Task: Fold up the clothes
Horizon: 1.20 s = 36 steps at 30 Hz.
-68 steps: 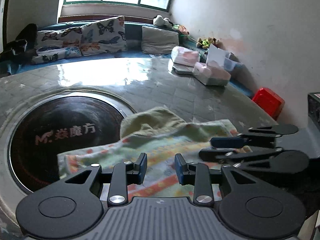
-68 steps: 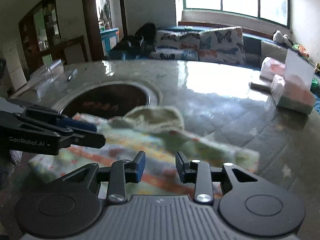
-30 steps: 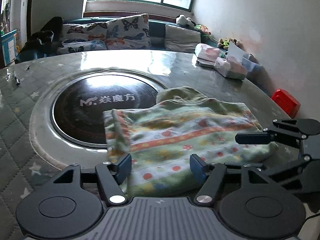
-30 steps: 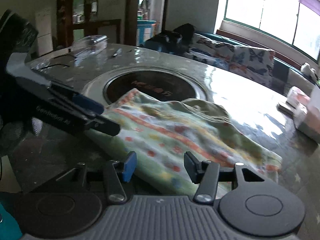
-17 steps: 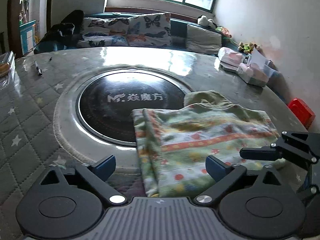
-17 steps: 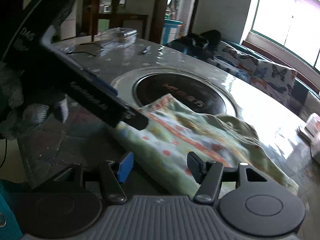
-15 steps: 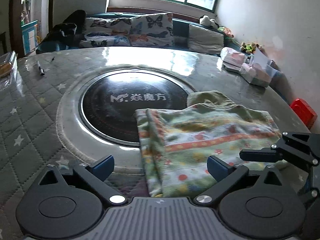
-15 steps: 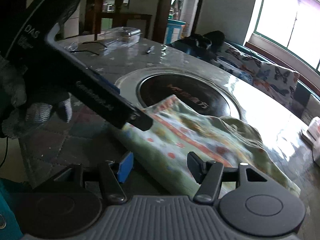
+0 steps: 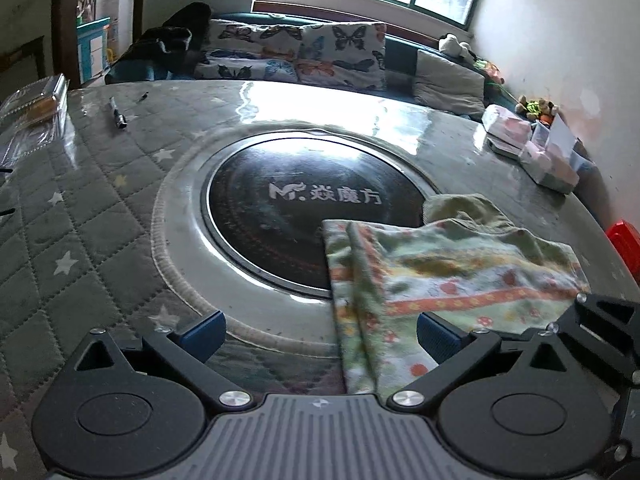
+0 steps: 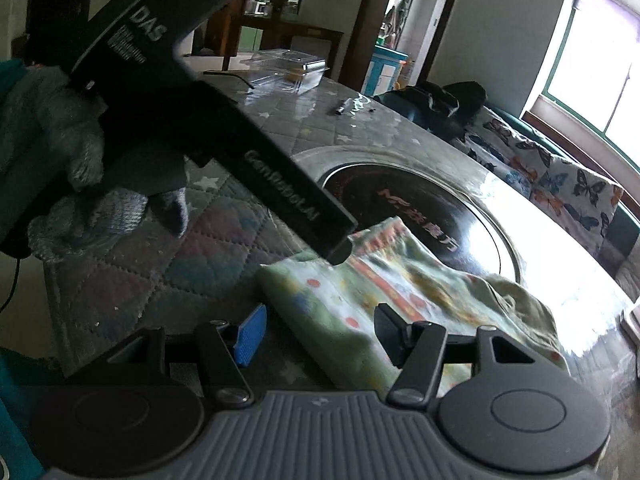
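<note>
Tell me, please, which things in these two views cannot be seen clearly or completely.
- Garment: near edge hidden behind the left gripper, left wrist view.
- Right gripper: cut off by the right edge there.
- Garment print: blurred, right wrist view.
- Clear box contents: too small.
- Gloved hand: partly behind the gripper body.

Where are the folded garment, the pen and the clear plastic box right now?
folded garment (image 9: 452, 276), left wrist view, on its orange patterned stripe.
pen (image 9: 117, 112), left wrist view, mid-barrel, lying on the quilted table cover.
clear plastic box (image 10: 288, 65), right wrist view, on its lid, at the table's far edge.
</note>
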Tool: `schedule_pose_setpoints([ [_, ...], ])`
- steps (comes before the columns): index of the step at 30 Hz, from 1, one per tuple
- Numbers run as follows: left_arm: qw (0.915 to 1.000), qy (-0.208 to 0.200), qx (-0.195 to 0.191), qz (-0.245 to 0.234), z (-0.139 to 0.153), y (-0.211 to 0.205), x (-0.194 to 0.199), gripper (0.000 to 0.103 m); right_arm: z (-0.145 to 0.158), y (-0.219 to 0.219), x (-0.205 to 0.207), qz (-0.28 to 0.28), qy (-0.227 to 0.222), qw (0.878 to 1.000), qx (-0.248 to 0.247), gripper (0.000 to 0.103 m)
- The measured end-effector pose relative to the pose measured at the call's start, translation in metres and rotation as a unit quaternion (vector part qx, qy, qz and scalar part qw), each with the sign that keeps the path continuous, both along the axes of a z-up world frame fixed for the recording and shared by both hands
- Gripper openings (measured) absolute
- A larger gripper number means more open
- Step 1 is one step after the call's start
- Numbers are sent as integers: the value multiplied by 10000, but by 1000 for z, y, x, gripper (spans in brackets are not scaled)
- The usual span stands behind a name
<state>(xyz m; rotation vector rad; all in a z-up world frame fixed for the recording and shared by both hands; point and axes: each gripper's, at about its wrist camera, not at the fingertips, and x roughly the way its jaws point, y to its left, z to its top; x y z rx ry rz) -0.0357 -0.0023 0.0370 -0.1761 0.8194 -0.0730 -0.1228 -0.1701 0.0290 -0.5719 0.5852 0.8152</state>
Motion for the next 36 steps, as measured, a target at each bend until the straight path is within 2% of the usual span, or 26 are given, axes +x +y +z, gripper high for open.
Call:
schedule_pose_setpoints([
  [7, 9997, -8, -140, 194, 5, 11, 6, 103, -4, 14, -3, 151, -153, 9997, -119, 54],
  [16, 9979, 115, -594, 236, 4, 16, 7, 103, -13, 24, -4, 204, -177, 9992, -282, 32],
  [20, 9948, 210, -948, 303, 3, 18, 9, 103, -10, 22, -1, 131, -93, 9998, -112, 19],
  [26, 9888, 319, -1414, 362, 1, 17, 11, 103, 2, 14, 5, -26, 73, 9996, 274, 12],
  [30, 9818, 479, -1802, 350, -3, 15, 14, 102, 15, 5, 6, -160, 122, 9981, 574, 10],
  [36, 9706, 668, -2302, 225, -10, 6, 25, 80, 29, -13, 9, -314, 174, 9950, 934, 9],
])
